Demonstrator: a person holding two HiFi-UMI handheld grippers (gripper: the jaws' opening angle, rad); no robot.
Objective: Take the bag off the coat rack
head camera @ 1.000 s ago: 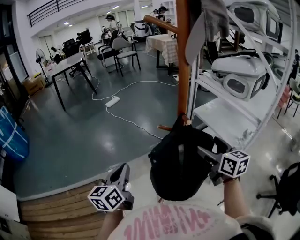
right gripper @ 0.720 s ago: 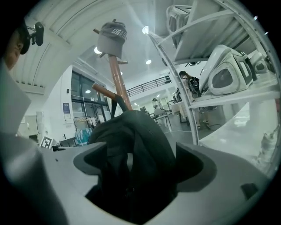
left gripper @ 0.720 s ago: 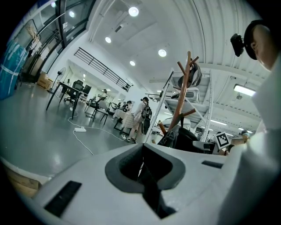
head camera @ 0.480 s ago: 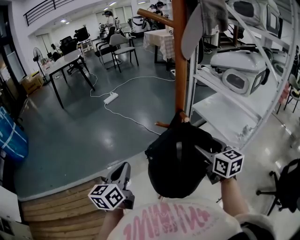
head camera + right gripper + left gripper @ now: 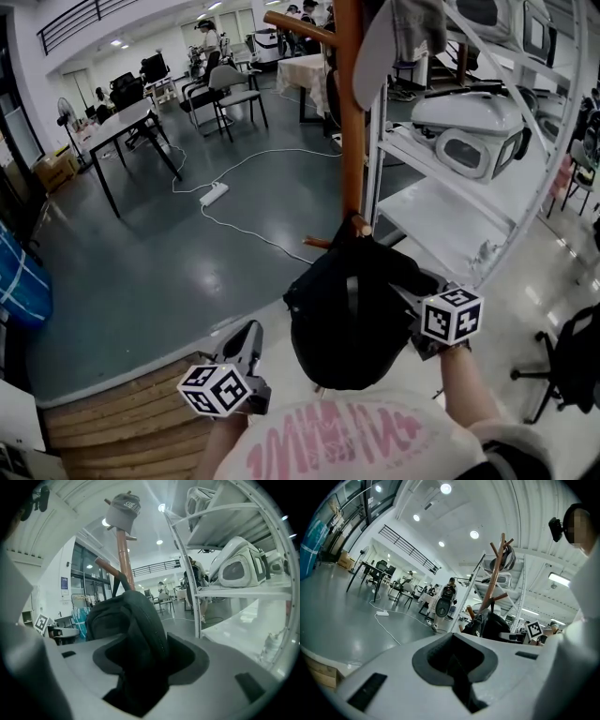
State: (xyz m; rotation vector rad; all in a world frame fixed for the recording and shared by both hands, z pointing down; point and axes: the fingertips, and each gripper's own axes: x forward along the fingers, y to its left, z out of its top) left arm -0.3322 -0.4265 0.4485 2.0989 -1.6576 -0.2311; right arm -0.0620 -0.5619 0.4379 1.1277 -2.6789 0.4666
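Observation:
A black bag (image 5: 347, 319) hangs by its top loop from a low peg of the wooden coat rack (image 5: 349, 122). At the bag's right side is my right gripper (image 5: 405, 296). Its jaws have just been closing, and a fold of the bag (image 5: 126, 620) fills the gap between them, pinched. The right gripper view shows the rack's pole (image 5: 124, 555) rising behind the bag. My left gripper (image 5: 246, 336) hangs low at the bag's left, apart from it, shut and empty. In the left gripper view the bag (image 5: 490, 625) and the rack (image 5: 493, 585) stand ahead.
A white shelf unit (image 5: 469, 216) with white devices stands close on the right of the rack. A grey cap (image 5: 123, 508) tops the pole. A power strip (image 5: 214, 195) with cable lies on the floor. Wooden boards (image 5: 112, 422) lie at lower left, and a black chair (image 5: 572, 375) at right.
The right gripper has shifted slightly left against the bag's side, and its jaws have closed in on the fabric. The left gripper has stayed where it was.

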